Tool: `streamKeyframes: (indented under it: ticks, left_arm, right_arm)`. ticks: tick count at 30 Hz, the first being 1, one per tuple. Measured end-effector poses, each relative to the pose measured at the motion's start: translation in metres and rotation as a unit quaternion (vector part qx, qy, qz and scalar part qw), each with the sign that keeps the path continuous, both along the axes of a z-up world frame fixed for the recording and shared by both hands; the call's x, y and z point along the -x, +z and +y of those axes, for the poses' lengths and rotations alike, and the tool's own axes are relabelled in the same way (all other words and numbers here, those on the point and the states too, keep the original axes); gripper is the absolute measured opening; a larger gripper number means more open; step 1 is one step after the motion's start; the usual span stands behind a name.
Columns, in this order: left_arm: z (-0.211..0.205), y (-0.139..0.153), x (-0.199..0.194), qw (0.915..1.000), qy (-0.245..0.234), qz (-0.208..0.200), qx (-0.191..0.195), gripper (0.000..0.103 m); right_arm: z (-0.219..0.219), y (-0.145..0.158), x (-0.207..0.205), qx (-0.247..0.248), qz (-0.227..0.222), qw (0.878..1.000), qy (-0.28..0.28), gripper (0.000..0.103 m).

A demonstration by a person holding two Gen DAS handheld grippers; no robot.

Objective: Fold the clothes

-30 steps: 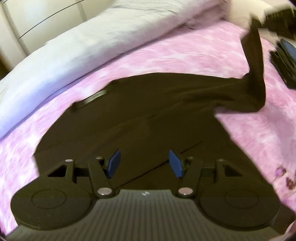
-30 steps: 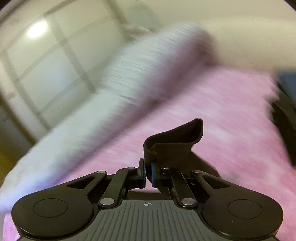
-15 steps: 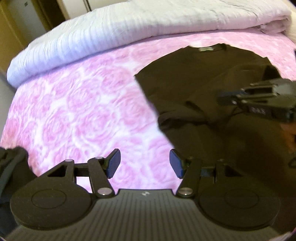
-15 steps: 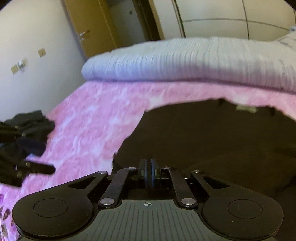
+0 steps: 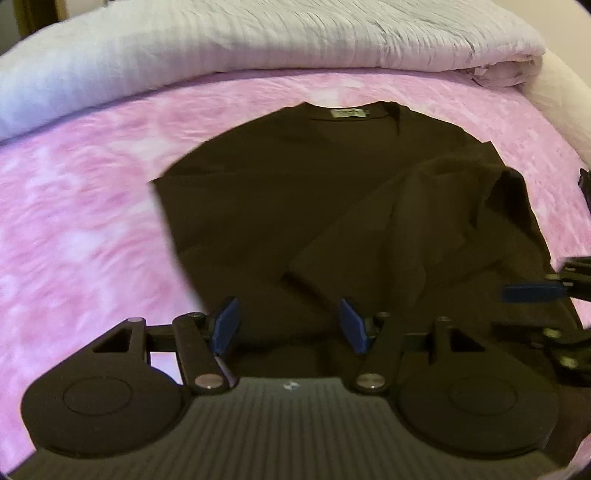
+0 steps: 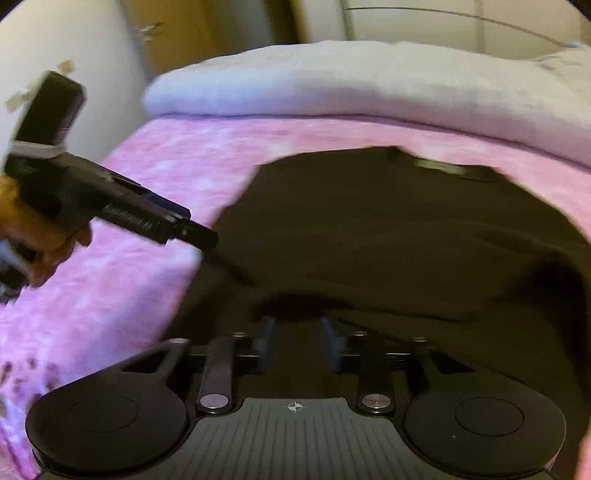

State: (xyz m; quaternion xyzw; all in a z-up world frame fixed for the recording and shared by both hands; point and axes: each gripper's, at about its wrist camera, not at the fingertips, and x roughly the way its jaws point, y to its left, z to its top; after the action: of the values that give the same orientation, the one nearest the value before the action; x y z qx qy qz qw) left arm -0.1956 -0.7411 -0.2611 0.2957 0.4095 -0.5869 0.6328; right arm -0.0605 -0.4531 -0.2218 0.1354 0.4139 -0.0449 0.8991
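A black shirt [image 5: 288, 206] lies flat on the pink bedspread [image 5: 81, 236], collar and label [image 5: 349, 113] at the far end. Its right sleeve [image 5: 424, 229] is folded in over the body. My left gripper [image 5: 290, 325] hovers open over the shirt's near hem, nothing between its blue pads. In the right wrist view the same shirt [image 6: 388, 229] fills the centre, and my right gripper [image 6: 297, 343] stands open just above its lower part, holding nothing. The left gripper [image 6: 199, 236] shows there at the shirt's left edge. The right gripper's blue pad [image 5: 532, 293] pokes in from the right.
A folded white quilt [image 5: 258, 40] runs along the far side of the bed. A person's hand [image 6: 37, 236] holds the left gripper's handle. Wardrobe doors [image 6: 443, 22] and a wooden door [image 6: 221, 29] stand behind the bed. Dark floral print [image 6: 22, 373] marks the bedspread's near left.
My right gripper let go of the sleeve, which now lies folded over the shirt, and its jaws opened. The left gripper swung right from the bare bedspread to over the shirt's hem.
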Motion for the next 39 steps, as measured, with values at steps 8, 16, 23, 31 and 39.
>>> streamKeyframes:
  ticks: [8, 16, 23, 31, 39]
  left_arm:
    - [-0.065, -0.044, 0.012, 0.9946, -0.069, 0.016, -0.076, 0.029]
    - [-0.062, 0.033, -0.016, 0.9983, -0.056, -0.013, 0.011, 0.004]
    - [-0.057, 0.011, -0.028, 0.9957, -0.073, -0.015, -0.055, 0.004]
    - [-0.053, -0.038, -0.035, 0.9915, -0.060, 0.002, -0.116, 0.009]
    - [-0.032, -0.023, -0.041, 0.9934, -0.042, -0.006, -0.107, 0.026]
  right_arm:
    - [-0.093, -0.014, 0.042, 0.169, 0.083, 0.977, -0.102, 0.056]
    - [-0.148, -0.060, 0.014, 0.219, 0.085, 0.969, -0.075, 0.064]
    - [-0.186, -0.061, 0.034, 0.258, 0.122, 0.943, -0.170, 0.064]
    - [-0.212, -0.061, 0.047, 0.200, 0.121, 0.954, -0.185, 0.072]
    - [-0.172, -0.054, 0.086, 0.171, 0.173, 0.951, -0.193, 0.072]
